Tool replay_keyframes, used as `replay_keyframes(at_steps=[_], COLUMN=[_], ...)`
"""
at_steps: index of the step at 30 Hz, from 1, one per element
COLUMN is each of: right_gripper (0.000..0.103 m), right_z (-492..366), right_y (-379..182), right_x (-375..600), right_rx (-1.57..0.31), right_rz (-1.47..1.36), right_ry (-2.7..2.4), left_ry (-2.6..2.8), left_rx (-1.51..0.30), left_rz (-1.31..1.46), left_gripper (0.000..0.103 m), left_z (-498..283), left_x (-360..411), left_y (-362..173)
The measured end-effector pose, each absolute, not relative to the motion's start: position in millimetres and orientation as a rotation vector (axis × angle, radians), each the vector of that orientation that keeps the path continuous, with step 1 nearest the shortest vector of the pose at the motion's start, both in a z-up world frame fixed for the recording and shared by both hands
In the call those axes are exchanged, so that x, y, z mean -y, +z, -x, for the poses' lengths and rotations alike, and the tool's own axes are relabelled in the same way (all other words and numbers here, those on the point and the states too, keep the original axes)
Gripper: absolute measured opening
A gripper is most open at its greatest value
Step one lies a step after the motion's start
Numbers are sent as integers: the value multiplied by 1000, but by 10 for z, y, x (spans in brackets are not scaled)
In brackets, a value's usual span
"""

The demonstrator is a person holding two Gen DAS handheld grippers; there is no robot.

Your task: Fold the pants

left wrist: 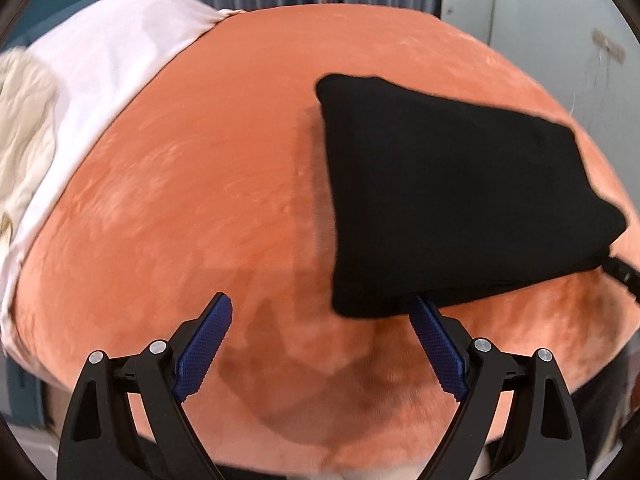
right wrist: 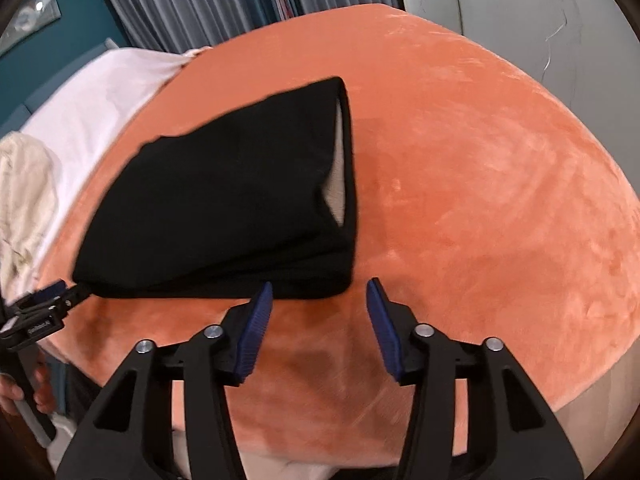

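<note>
While your left gripper (left wrist: 322, 336) hangs with its jaws spread wide and nothing between the blue pads (left wrist: 206, 344), you have its right pad tip just at the near edge of the pants (left wrist: 460, 200), close to touching, though the view does not settle whether it does. Your right gripper (right wrist: 319, 322) is likewise spread and empty, its left pad tip just at the same near edge of the pants (right wrist: 224, 208), seen from the other side.

Beyond the pads, the pants lie as a compact, thick black bundle of several layers on the orange blanket (left wrist: 200, 200). Judging from that, you have the folding essentially done. At the bundle's right end a pale lining (right wrist: 340, 168) shows inside an open edge, so at most a little tidying of that end may remain; otherwise you only need to draw both tools back.

To the left of the pants, well apart, a white sheet (left wrist: 112, 64) meets the blanket, and a cream cloth (left wrist: 24, 128) lies crumpled beyond it.

No box, basket or other container shows in either view, so the pants sit on the blanket alone.
</note>
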State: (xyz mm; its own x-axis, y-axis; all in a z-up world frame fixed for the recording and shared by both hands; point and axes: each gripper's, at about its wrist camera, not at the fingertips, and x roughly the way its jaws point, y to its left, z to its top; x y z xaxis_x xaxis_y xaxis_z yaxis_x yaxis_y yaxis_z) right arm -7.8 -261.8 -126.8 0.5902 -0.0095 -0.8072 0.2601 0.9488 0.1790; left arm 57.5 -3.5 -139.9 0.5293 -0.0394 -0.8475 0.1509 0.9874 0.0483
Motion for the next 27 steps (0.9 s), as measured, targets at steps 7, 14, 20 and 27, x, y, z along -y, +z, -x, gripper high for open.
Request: replay_keyframes(at_steps=[7,14,20,27], right_gripper=[11,15,17,16], right_z=[-94,24,301,82], right_y=[-1209,-1485,-1146,-1343], right_x=[2659,2820,2532,2168], right_rx=[-873,-895,-804,-838], right_rz=[-328,-351,-273,-150], right_ry=[-112,-134,-119,-28], left_ry=[-179,-141,-94,-126], left_rx=[-946,-958,-927,-862], left_rz=[-192,-162,-213,-206], left_gripper=[60,92,92,92], left_z=[-798,-863,-593,-224], left_x=[273,139,120,274], left_y=[-1417,-1589,-1459,-1206])
